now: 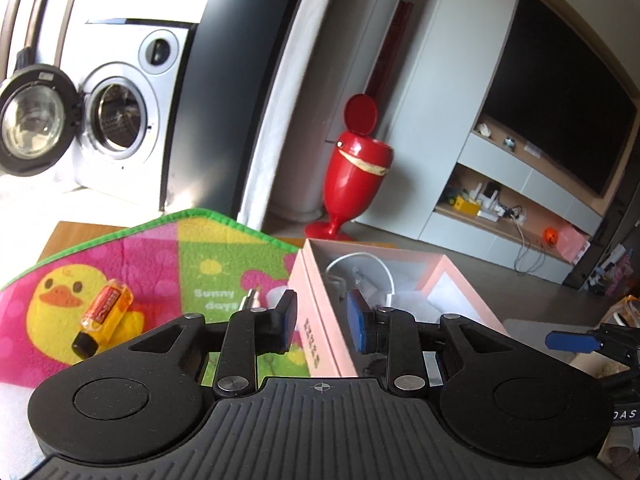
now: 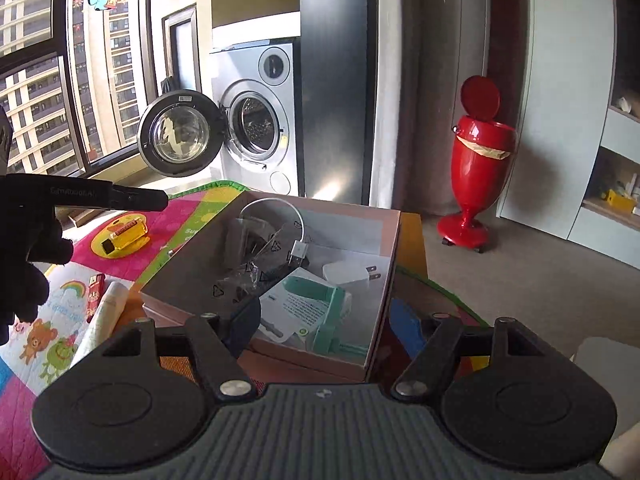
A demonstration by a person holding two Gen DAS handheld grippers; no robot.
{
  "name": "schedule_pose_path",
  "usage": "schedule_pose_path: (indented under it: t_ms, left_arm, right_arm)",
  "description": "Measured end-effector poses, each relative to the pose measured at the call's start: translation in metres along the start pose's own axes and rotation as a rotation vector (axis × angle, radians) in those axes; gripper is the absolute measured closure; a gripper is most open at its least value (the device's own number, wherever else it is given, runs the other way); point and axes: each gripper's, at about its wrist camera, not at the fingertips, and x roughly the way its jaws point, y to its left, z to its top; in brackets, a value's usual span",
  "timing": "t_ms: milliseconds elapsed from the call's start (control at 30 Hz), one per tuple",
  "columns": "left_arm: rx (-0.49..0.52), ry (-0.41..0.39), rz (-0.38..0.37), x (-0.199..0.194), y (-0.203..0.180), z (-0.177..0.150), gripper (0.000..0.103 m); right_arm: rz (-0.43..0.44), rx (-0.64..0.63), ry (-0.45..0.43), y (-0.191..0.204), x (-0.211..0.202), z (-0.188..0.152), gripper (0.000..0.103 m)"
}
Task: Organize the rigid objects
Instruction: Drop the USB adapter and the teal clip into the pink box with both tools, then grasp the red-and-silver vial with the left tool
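Left wrist view: left gripper is tilted a bit downward, aimed over the near-left wall of the pink box. Jaws are parted by a narrow gap with nothing between the blue pads; no pad contact with anything. The left finger hangs over the mat, the right one over the box interior. Stubby screwdriver with a yellow-orange handle and black cap lies on the duck print of the play mat, left of the box and well clear of the fingers. A white cable is coiled inside the box. A blue pad of the right gripper shows at the right edge, beside the box.

Right wrist view: right gripper is pitched down over the near edge of the pink box. Jaws are wide apart and hold nothing: the left pad sits over the box interior, the right pad outside the right wall. In the box: white cable, white plug adapter, teal packaged item, clear plastic wrap. A gloved hand holds the left gripper at the left edge; only its black body is visible there, jaws out of view. On the mat left of the box: screwdriver, red lighter, cream tube.
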Motion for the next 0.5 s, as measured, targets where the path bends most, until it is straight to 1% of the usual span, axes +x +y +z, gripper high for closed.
schedule_pose_path:
  t_ms: [100, 167, 233, 267, 300, 333, 400, 433, 500]
  left_arm:
    - [-0.052, -0.05, 0.11, -0.022, 0.034, -0.014, 0.073]
    - [-0.093, -0.07, 0.182, -0.033, 0.056, -0.018, 0.073]
    - [-0.113, -0.064, 0.286, -0.04, 0.076, -0.021, 0.073]
    - [-0.122, -0.059, 0.323, -0.043, 0.085, -0.022, 0.073]
    - [-0.136, -0.052, 0.338, -0.045, 0.092, -0.023, 0.073]
    - [-0.154, -0.046, 0.336, -0.049, 0.099, -0.025, 0.073]
    - [-0.175, -0.027, 0.314, -0.053, 0.107, -0.029, 0.073]
    - [-0.179, -0.016, 0.301, -0.056, 0.109, -0.032, 0.073]
    - [-0.162, -0.029, 0.293, -0.059, 0.105, -0.037, 0.073]
  right_arm:
    - [0.025, -0.086, -0.002, 0.027, -0.005, -0.014, 0.031]
    - [0.069, -0.097, 0.018, 0.041, -0.005, -0.014, 0.031]
    - [0.105, -0.088, 0.03, 0.052, -0.005, -0.014, 0.031]
    - [0.117, -0.092, 0.036, 0.059, -0.005, -0.014, 0.031]
    - [0.124, -0.102, 0.041, 0.066, -0.004, -0.014, 0.031]
    - [0.129, -0.112, 0.045, 0.073, -0.002, -0.013, 0.031]
    - [0.145, -0.131, 0.058, 0.084, 0.0, -0.016, 0.031]
    - [0.151, -0.144, 0.069, 0.092, 0.003, -0.018, 0.031]
    - [0.141, -0.171, 0.08, 0.103, 0.006, -0.022, 0.031]
